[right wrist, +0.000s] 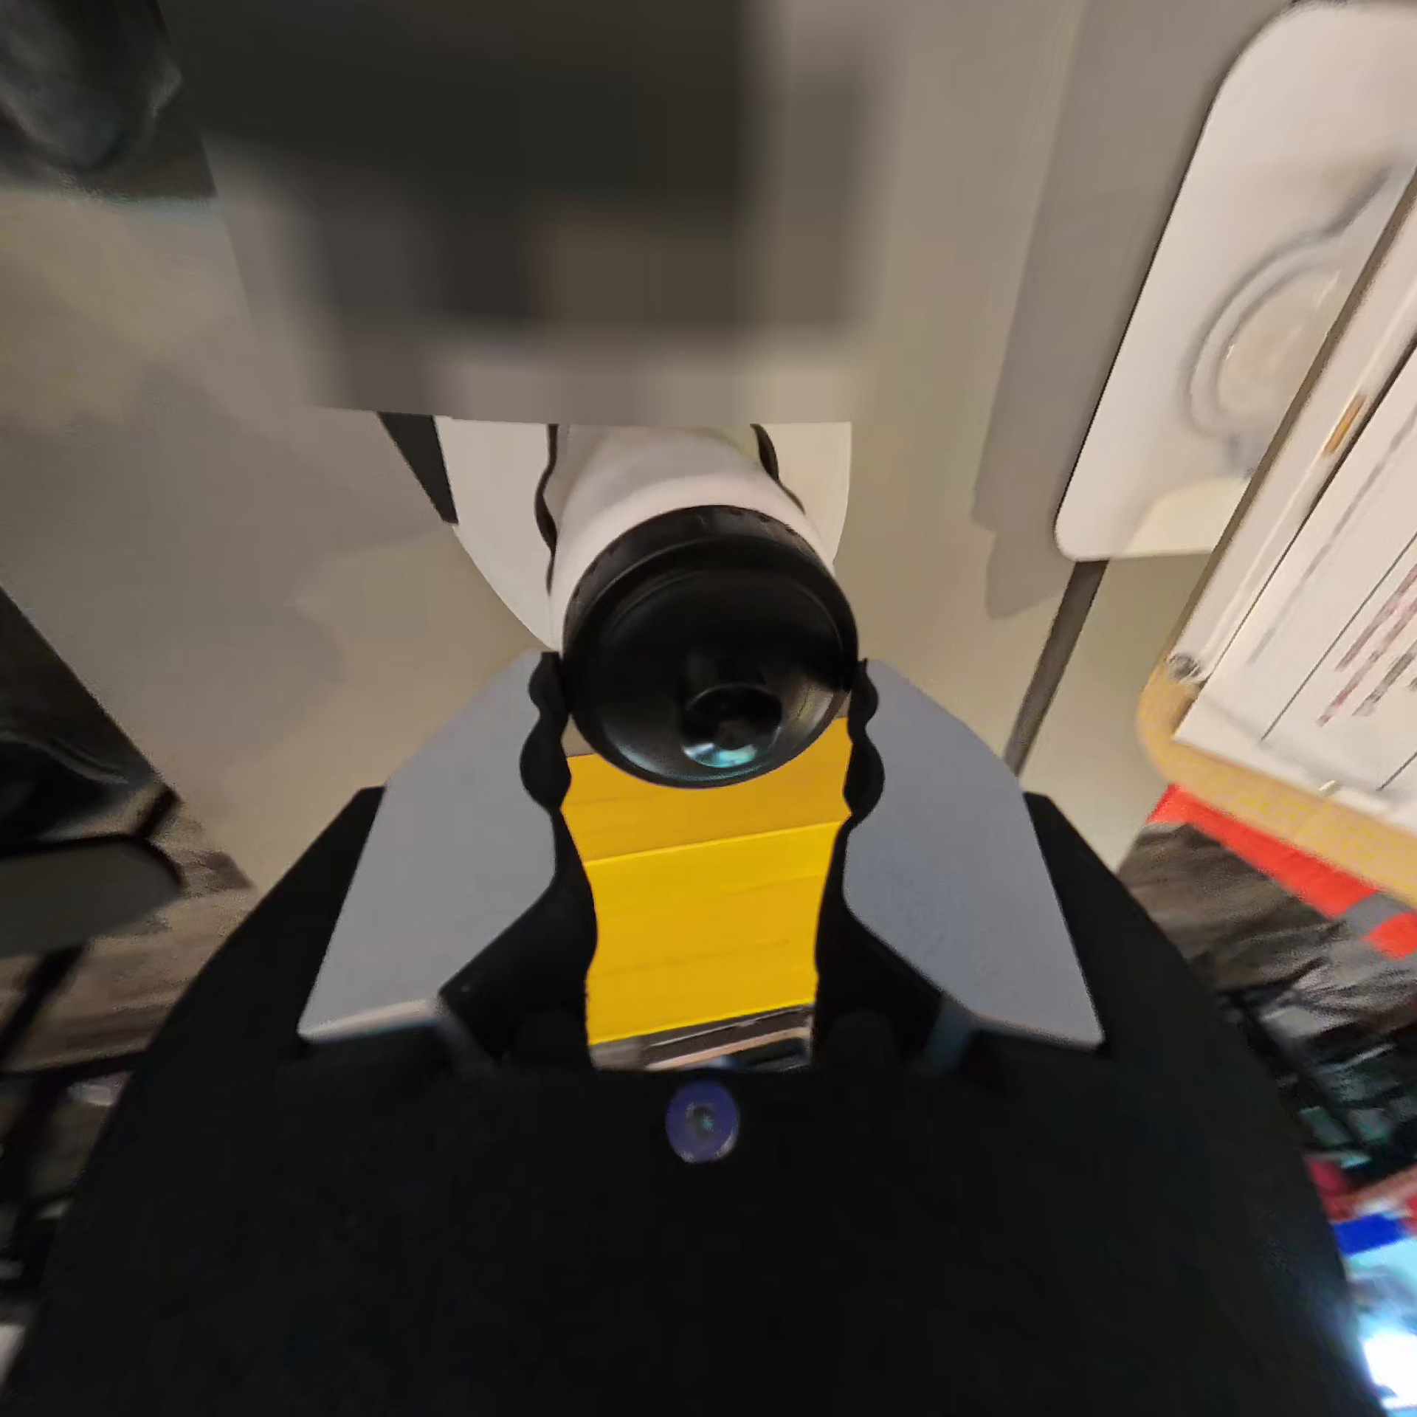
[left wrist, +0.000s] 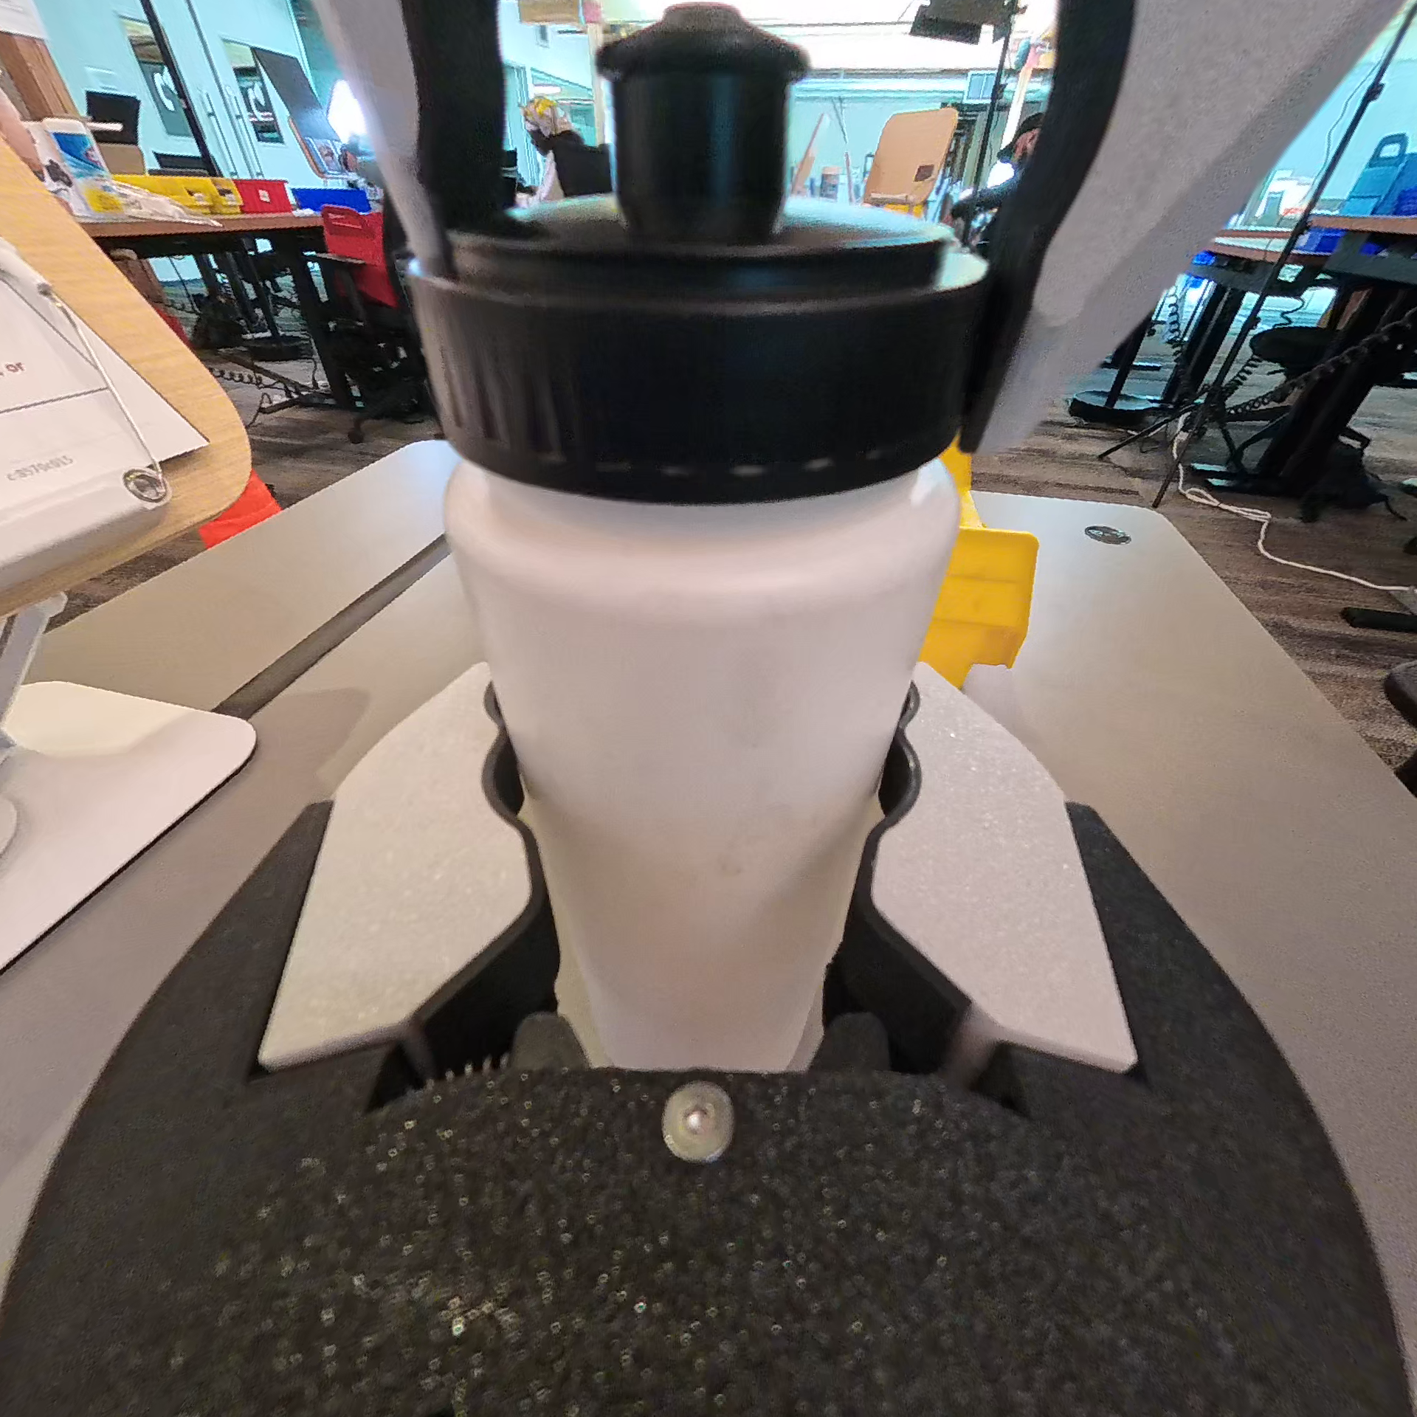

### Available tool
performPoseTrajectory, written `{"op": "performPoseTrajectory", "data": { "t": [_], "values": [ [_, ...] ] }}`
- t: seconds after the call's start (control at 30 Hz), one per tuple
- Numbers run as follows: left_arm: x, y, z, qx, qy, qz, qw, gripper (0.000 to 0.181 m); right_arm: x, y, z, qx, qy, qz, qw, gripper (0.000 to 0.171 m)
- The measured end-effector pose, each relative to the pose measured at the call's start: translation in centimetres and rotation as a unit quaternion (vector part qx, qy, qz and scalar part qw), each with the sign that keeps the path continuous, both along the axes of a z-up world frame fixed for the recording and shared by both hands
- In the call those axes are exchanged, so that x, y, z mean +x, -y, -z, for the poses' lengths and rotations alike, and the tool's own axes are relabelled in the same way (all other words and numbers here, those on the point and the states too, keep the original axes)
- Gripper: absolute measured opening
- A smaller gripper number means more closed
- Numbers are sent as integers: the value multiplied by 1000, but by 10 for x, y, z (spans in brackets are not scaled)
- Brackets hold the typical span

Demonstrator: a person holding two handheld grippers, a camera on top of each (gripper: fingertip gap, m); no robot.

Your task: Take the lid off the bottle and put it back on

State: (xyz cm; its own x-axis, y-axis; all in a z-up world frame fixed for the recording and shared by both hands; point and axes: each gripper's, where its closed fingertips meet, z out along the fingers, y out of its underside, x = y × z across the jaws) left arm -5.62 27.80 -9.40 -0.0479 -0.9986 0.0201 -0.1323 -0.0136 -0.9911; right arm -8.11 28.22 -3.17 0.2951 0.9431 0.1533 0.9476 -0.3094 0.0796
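Two grippers work one bottle. The left gripper point(left wrist: 701, 805) is clenched around the lower body of the white translucent plastic bottle point(left wrist: 701, 690), both pads pressed to its sides, holding it upright above the grey table point(left wrist: 1150, 728). The right gripper point(right wrist: 701, 690) comes from above; its black fingertips point(right wrist: 546, 694) sit at either side of the black ribbed screw lid point(right wrist: 709, 636), touching or very nearly, so a firm grasp cannot be confirmed. The lid is seated on the bottle. Judged light and apparently empty, the bottle wall is likely smooth, slippery and somewhat squeezable; the stiff ribbed lid rim is the better hold for twisting. Count: one bottle, one lid with one spout point(left wrist: 701, 123), one yellow plastic bin point(left wrist: 978, 606) behind.
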Motion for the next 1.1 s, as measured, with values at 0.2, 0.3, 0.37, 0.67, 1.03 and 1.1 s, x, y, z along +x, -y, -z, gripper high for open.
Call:
{"op": "performPoseTrajectory", "data": {
  "t": [0.2,0.3,0.37,0.67,1.03,1.1],
  "values": [
    [-3,-8,-2,-21,11,-18,1000,92,-8,-8,-1,2,-33,229,973,71],
    [-3,-8,-1,-18,6,-20,1000,92,-8,-8,-1,9,-21,315,949,71],
    [-2,-6,-1,-11,5,-19,1000,92,-7,-5,0,12,-10,333,943,71],
    [-2,0,0,4,3,-5,1000,92,-4,16,-13,0,0,-18,1000,94],
    [3,4,0,1,1,8,1000,92,4,3,-17,5,-110,-260,959,83],
    [4,5,0,0,1,13,1000,92,-2,4,-16,-15,-123,-282,951,80]
  ]
}}
